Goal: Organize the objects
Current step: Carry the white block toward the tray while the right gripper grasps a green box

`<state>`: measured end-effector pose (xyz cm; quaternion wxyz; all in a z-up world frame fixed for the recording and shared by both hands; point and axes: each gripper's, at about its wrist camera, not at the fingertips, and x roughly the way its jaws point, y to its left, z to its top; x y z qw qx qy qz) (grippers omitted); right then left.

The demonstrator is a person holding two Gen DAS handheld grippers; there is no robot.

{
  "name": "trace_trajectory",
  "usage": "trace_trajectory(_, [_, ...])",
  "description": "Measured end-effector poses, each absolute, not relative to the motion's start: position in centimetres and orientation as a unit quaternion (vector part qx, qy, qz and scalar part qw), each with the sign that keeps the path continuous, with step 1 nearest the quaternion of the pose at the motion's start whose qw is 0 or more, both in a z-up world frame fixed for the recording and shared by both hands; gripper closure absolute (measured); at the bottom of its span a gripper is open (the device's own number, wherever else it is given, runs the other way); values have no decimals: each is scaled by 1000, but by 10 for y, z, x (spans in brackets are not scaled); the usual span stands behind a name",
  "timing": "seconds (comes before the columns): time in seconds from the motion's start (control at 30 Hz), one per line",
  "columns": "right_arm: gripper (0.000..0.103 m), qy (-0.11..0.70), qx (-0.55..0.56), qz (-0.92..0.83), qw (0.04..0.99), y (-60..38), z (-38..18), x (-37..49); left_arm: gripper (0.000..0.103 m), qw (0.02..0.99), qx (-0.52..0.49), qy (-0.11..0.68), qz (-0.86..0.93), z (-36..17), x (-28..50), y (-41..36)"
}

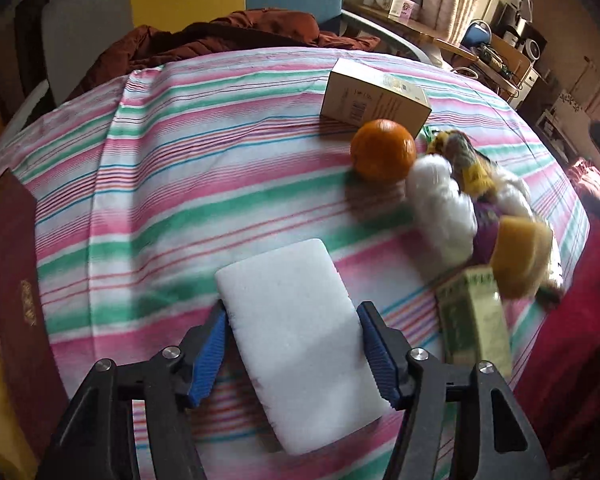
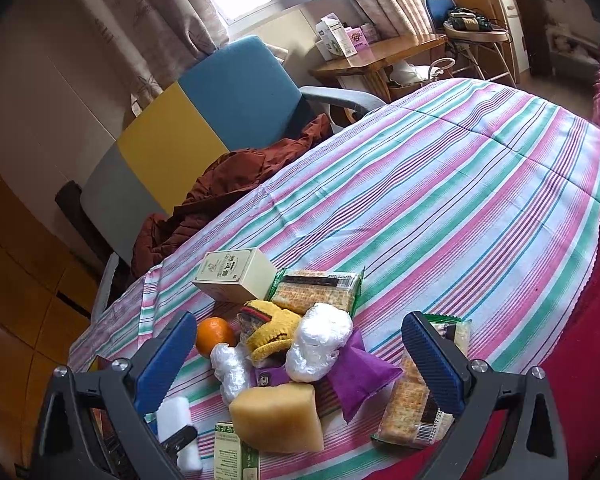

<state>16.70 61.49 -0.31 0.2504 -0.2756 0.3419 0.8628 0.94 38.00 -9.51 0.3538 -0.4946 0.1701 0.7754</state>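
My left gripper (image 1: 292, 312) is shut on a white foam block (image 1: 296, 340), its blue pads pressed to the block's two long sides just above the striped cloth (image 1: 160, 200). To its right lie an orange (image 1: 382, 150), a beige box (image 1: 374, 98), a white plastic bundle (image 1: 440, 208), a yellow sponge (image 1: 520, 256) and a green box (image 1: 474, 320). My right gripper (image 2: 300, 320) hangs open over that pile: the sponge (image 2: 278, 416), a purple pouch (image 2: 360, 376), a knitted yellow piece (image 2: 272, 332), the orange (image 2: 215, 335) and two cracker packs (image 2: 320, 292) (image 2: 412, 412).
A dark red book (image 1: 16, 300) lies at the cloth's left edge. A brown jacket (image 2: 228, 184) sits on the blue, yellow and grey chair (image 2: 228, 92) behind. A red blanket (image 2: 580, 360) borders the right side. The striped cloth (image 2: 460, 184) stretches far right.
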Motion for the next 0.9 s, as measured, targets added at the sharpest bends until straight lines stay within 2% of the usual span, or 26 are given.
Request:
trace_trajectory(0.13, [0,297,-319,868,239,593,2,157,39,356,-491,153,780,-98,6,378])
trace_trajectory(0.37, [1,243,-411,867,140,515,-21,137,37,360,-484,153,783,-94,12,348])
trace_trajectory(0.47, [15,238,-442,854,135,497,-39,129,37,366,-476,153,785,-93,14,346])
trace_trajectory(0.53, [29,236,-464,841,145,493,-52,121,37,369,-473,153,786,-93,13,346])
trace_trajectory(0.6, [37,229,-486,831,143,490,-66,113,37,370,-470,154,786,-92,15,344])
trace_trajectory(0.67, [52,212,-503,825,148,486,-77,109,39,371,-464,159,789,-91,17,344])
trace_trajectory(0.7, [69,209,-506,824,151,484,-79,109,40,372,-463,160,789,-90,18,343])
trace_trajectory(0.73, [72,204,-506,825,150,483,-79,111,41,375,-461,159,788,-88,20,342])
trace_trajectory(0.9, [73,177,-495,841,130,472,-65,116,42,397,-443,146,791,-69,30,326])
